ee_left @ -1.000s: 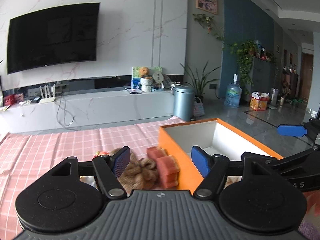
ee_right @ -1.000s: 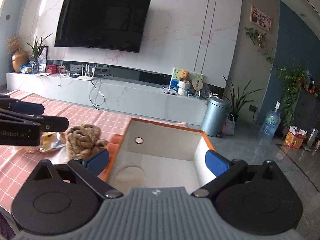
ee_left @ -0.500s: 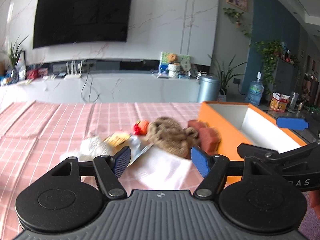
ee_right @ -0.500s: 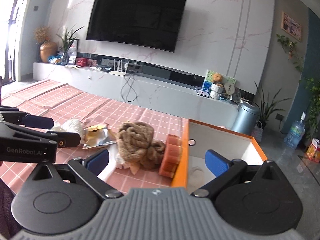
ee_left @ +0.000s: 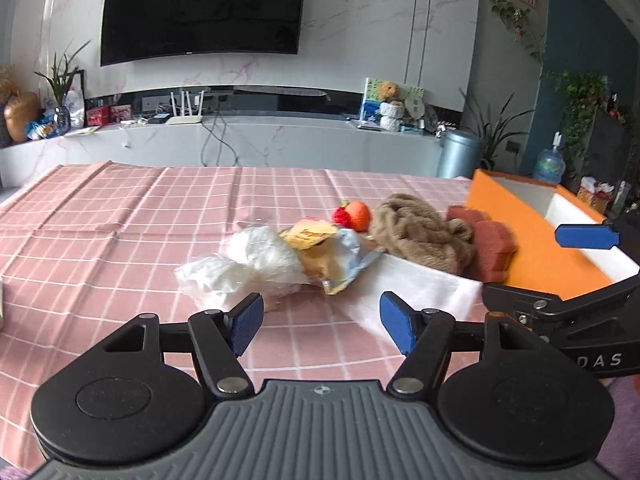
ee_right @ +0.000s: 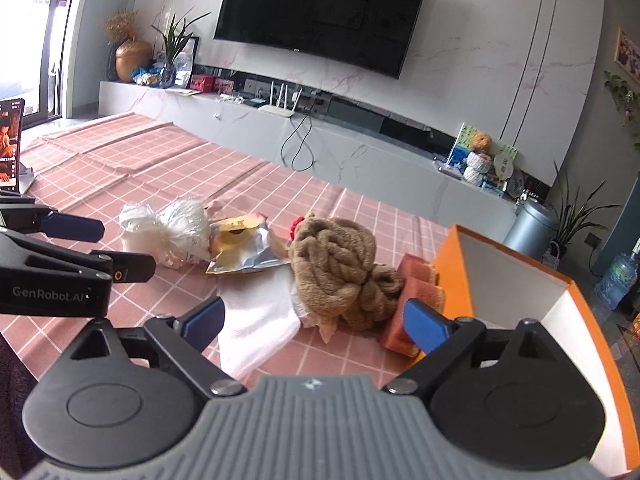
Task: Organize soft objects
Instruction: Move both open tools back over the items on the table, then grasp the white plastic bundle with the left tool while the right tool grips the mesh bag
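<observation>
On the pink checked cloth (ee_left: 120, 248), a crumpled plastic bag (ee_left: 244, 268) is lying leftmost, touching a foil packet (ee_left: 332, 256). The left gripper (ee_left: 320, 322) is hovering before them, jaws wide but closing, nothing between them. A white cloth (ee_right: 260, 320) is lying under the brown towel (ee_right: 336, 268); red sponges (ee_right: 416, 280) are touching the orange box (ee_right: 452, 264). The right gripper (ee_right: 316, 320) is also closing, wide and empty.

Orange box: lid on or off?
Off. The orange box is open-topped: its white inner walls show in both wrist views, and no lid is visible.
</observation>
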{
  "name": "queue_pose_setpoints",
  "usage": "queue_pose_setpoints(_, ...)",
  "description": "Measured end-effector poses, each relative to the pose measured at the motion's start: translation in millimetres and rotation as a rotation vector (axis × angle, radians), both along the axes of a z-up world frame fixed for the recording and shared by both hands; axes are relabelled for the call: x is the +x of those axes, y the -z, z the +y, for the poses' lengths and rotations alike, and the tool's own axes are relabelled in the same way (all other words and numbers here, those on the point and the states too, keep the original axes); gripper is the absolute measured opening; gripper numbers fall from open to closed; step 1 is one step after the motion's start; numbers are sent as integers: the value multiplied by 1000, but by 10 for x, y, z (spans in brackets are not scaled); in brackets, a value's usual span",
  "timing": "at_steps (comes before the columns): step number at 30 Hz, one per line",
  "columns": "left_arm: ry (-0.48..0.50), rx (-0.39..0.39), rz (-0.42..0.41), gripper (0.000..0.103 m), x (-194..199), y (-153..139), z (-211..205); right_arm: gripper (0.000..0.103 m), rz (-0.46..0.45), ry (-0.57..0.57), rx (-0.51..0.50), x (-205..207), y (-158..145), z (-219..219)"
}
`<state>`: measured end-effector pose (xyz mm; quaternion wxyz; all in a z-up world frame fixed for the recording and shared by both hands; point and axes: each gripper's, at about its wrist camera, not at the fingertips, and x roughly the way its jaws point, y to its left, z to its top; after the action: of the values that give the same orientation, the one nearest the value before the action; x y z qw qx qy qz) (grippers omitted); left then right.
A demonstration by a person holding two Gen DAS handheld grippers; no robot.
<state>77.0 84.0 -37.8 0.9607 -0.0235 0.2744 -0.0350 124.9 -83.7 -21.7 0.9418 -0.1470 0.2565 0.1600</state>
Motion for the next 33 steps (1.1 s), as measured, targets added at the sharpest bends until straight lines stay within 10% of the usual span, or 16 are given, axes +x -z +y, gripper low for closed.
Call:
queue_pose_setpoints(8,41,181,-10,81,386,2,204,85,73,-37,-11,417,153,249)
queue_pose_setpoints(20,356,443,212,81,1088,198,222,71,230,-52,29,953,370,419)
queue_pose_setpoints(28,311,481,267,81,1320,331,277,60,263,-62,34,1007,479,439)
queue_pose_setpoints(33,259,509,288,73,1398,397,305,32,290,-84,29,1005,550,471)
